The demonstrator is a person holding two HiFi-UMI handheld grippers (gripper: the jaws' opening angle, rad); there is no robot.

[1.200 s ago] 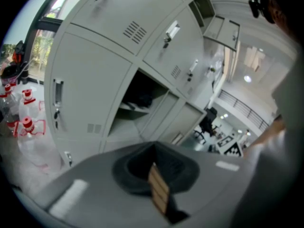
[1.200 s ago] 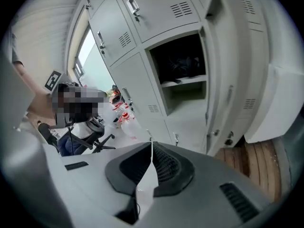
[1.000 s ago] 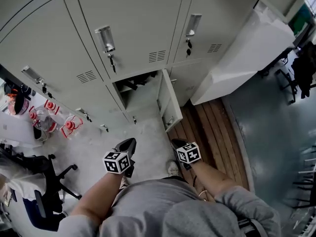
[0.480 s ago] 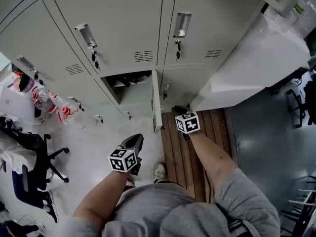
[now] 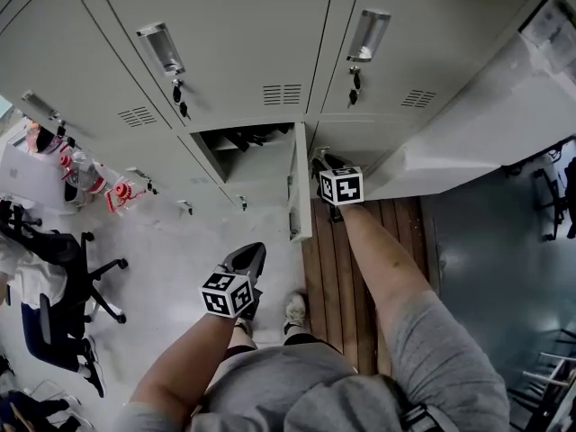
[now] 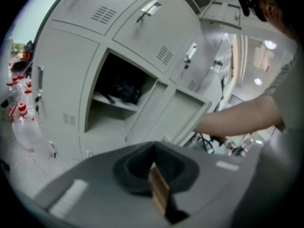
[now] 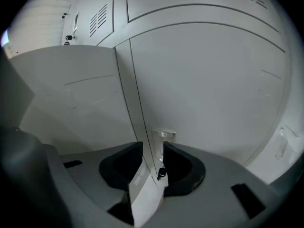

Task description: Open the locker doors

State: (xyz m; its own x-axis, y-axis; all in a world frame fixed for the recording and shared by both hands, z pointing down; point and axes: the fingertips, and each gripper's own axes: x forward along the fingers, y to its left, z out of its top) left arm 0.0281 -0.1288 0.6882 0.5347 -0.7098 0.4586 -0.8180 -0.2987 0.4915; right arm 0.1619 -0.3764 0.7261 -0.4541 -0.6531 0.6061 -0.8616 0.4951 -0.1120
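Your right gripper [image 7: 153, 151] is at the closed lower locker door [image 7: 213, 89], just right of the open door [image 5: 295, 192]. Its jaws have just been opening and stand apart around the handle [image 7: 163, 135]. Your left gripper [image 6: 153, 151], nearer, has jaws together, empty.

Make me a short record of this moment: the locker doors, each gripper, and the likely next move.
open door: lower middle locker, swung out
closed door: lower locker just right of it
left gripper: shut, empty, held back from the lockers
right gripper: jaws have just been opening, handle of the closed door between them, not clamped
likely next: close on that handle and pull
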